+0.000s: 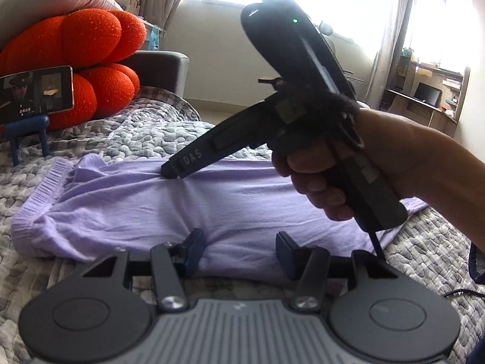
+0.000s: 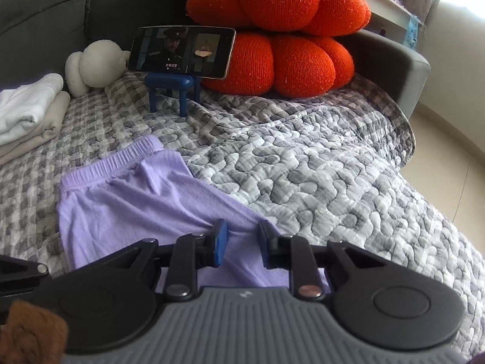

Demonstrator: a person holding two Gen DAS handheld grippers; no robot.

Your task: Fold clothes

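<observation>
Folded laundry (image 2: 28,112) in right view only, left gripper (image 1: 239,253) released, right gripper (image 2: 241,244) parted over lilac shorts (image 2: 136,200).

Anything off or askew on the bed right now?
Mostly fine. The purple shorts lie skewed on the quilt, waistband bunched and one corner flipped over. Fabric puckers where the right hand-held gripper presses. The phone on its blue stand sits level.

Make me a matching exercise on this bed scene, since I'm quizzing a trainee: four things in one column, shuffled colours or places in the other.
Things:
1. pumpkin cushion
2. phone
3. folded clothes
4. garment

Descriptions:
A. lilac, spread on the quilt
B. propped on a blue stand
C. orange, against the sofa arm
D. pale stack beside the white plush toy

Pairs: 1-C, 2-B, 3-D, 4-A
</observation>
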